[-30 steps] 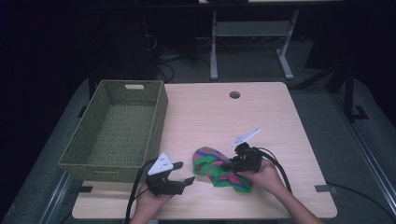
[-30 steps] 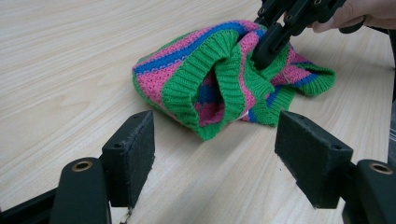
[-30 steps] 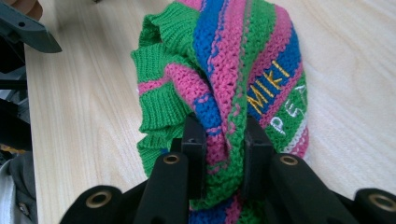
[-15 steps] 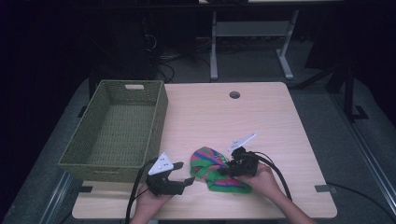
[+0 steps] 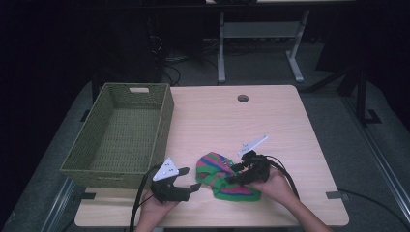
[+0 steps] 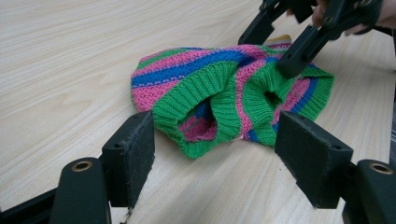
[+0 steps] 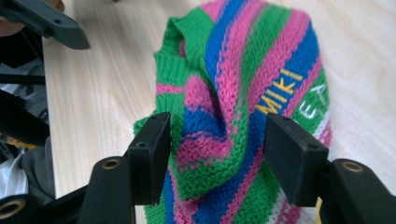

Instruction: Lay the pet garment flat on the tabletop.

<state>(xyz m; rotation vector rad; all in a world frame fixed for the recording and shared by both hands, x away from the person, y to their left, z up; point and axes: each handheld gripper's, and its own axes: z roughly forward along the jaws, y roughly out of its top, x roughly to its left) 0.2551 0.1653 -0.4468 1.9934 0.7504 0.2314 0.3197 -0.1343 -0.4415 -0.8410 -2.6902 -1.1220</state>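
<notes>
Since the frame a second earlier, the right gripper [image 5: 238, 172] had barely shifted, but its jaws had just been opening, and a fold of the knitted striped garment [image 5: 223, 175] stood bunched between them without being squeezed. In the right gripper view those two black pads stood apart on either side of the puckered knit, with yellow stitched letters reading "MIKI" beside them, and a paler "EA" further out; the rest of that writing curled out of sight.

The left gripper [image 5: 191, 179] sat just left of the garment, jaws spread wide and pinching nothing, its pads on either side of the ribbed green hem in the left gripper view. The woven green basket [image 5: 94, 159] stood at the table's left edge, well clear of the knit. A round cable hole [image 5: 242, 98] showed near the far edge of the wooden table [image 5: 270, 125]. Nothing lay between the grippers and the garment.

The garment itself lay crumpled near the table's front edge, between the two hands: pink, blue and green stripes, green ribbed cuffs, one opening gaping toward the left gripper.
</notes>
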